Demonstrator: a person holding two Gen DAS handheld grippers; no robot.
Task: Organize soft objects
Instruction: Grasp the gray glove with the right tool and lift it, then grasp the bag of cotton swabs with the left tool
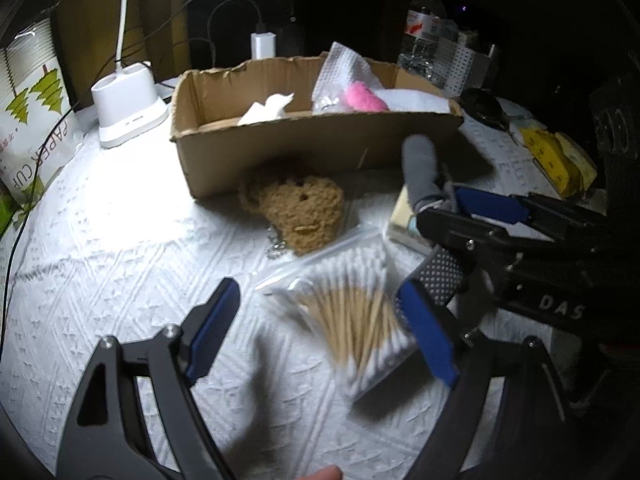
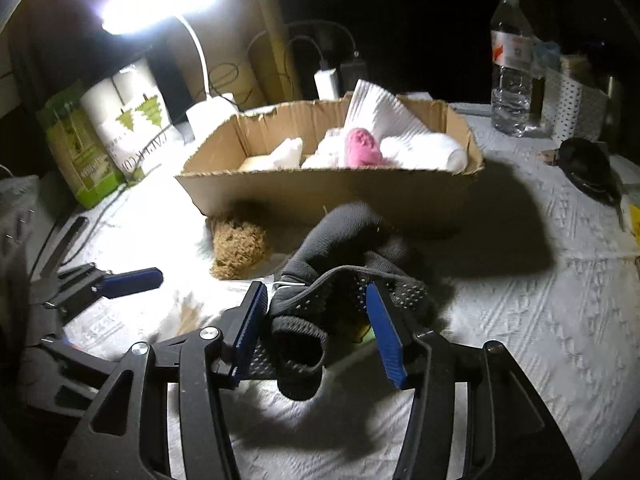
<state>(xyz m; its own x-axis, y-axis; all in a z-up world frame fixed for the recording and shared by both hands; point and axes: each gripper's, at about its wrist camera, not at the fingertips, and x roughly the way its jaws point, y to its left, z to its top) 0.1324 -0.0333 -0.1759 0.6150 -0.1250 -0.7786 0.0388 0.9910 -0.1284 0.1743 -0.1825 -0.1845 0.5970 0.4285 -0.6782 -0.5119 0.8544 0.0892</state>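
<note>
A cardboard box stands on the white cloth and holds white cloths and a pink fuzzy thing. A brown knitted toy lies in front of it. My right gripper is shut on a dark grey sock; the sock and that gripper also show in the left wrist view. My left gripper is open above a clear bag of cotton swabs; one of its fingers shows in the right wrist view.
A white lamp base and a paper cup pack stand at left. A water bottle, a black object and a yellow pack are at right. Cables run behind the box.
</note>
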